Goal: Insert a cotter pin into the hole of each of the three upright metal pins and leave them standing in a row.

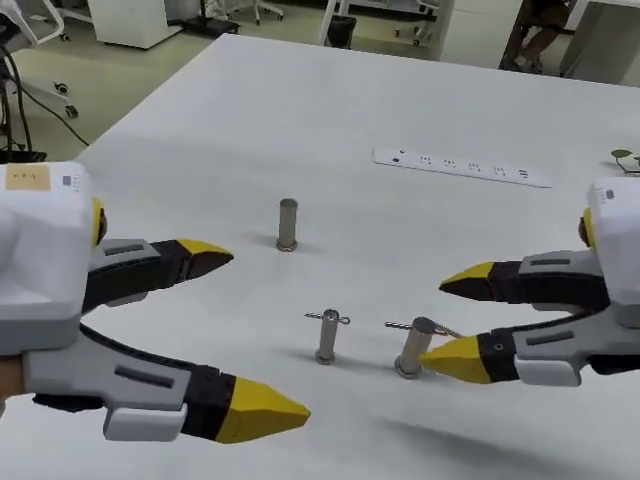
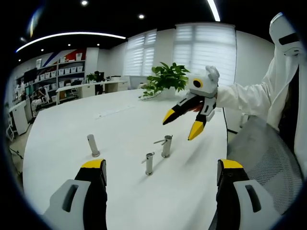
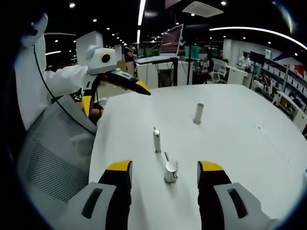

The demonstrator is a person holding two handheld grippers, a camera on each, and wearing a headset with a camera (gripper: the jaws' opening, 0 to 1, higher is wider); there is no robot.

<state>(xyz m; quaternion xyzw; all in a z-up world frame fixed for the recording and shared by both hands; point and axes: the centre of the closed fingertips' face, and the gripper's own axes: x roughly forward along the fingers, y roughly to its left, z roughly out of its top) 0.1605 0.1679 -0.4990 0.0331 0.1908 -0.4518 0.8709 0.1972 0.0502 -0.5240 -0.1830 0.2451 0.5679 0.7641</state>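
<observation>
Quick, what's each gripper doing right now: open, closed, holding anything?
Left gripper: open, holding nothing.
Right gripper: open, holding nothing, tips close to a metal pin.

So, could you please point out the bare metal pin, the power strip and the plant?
bare metal pin (image 1: 287,224): head view, middle of its shaft.
power strip (image 1: 460,167): head view, middle of its top.
plant (image 2: 165,79): left gripper view, its leaves.

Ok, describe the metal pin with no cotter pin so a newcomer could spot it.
On the white table, find the long white power strip. Left of it and nearer the person in the head view stand three upright pins; take the back pin, standing alone. The front-left pin and front-right pin each carry a cotter pin; this one is bare.
</observation>
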